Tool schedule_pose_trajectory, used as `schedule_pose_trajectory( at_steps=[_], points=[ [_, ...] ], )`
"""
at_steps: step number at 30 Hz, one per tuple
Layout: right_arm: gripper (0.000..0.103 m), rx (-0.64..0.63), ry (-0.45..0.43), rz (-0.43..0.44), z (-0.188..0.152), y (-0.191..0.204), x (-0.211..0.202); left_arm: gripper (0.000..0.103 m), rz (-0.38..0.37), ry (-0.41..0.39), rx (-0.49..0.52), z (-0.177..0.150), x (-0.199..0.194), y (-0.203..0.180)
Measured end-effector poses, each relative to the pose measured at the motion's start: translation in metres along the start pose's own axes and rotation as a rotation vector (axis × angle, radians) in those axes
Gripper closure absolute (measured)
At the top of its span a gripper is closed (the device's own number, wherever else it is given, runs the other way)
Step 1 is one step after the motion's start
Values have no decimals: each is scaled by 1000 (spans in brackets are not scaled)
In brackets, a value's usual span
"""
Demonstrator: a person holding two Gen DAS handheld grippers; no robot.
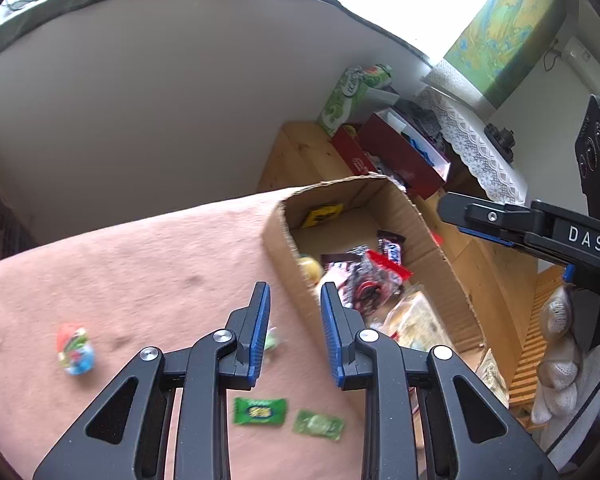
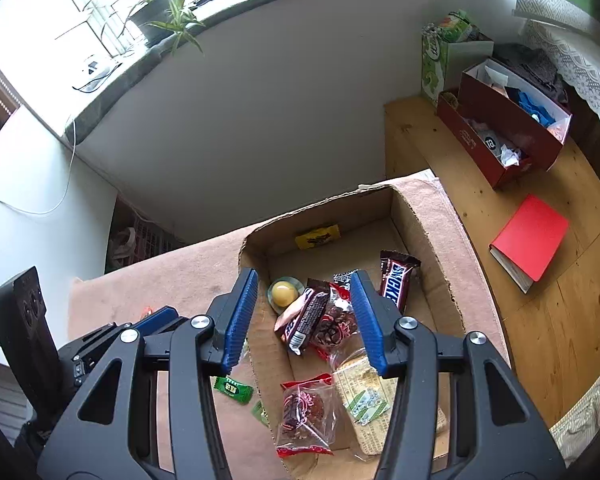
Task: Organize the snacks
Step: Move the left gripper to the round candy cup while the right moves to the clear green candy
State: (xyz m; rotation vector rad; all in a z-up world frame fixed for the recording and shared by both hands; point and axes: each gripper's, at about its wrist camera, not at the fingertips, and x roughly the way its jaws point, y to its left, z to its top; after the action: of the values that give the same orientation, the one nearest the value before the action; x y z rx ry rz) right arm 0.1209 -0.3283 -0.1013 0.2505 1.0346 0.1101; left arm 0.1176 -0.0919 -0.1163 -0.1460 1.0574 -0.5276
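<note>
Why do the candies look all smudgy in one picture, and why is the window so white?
In the left wrist view the green candy and the red-and-blue sweet on the pink cloth are smeared by motion blur. The right wrist view is sharper: the Snickers bar can be read. In both, daylight washes out the window, and the fisheye lens bends straight edges.

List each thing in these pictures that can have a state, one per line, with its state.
cardboard box: open-topped, holding snacks
left gripper: open, empty
right gripper: open, empty
green candies: outside the box, on the pink cloth
red book: closed
</note>
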Motion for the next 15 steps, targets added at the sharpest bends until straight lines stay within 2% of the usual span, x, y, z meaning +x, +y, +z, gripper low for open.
schedule_pose_trajectory(
  at_steps=[8, 12, 15],
  points=[
    [53, -89, -12, 55, -34, 47, -14, 79, 64, -27, -51, -21, -35, 43],
    [53, -77, 33, 130, -68, 73, -8, 79, 94, -12, -95, -38, -46, 70],
    [53, -65, 78, 140, -94, 90, 13, 79, 112, -1, -123, -49, -49, 88]
  ],
)
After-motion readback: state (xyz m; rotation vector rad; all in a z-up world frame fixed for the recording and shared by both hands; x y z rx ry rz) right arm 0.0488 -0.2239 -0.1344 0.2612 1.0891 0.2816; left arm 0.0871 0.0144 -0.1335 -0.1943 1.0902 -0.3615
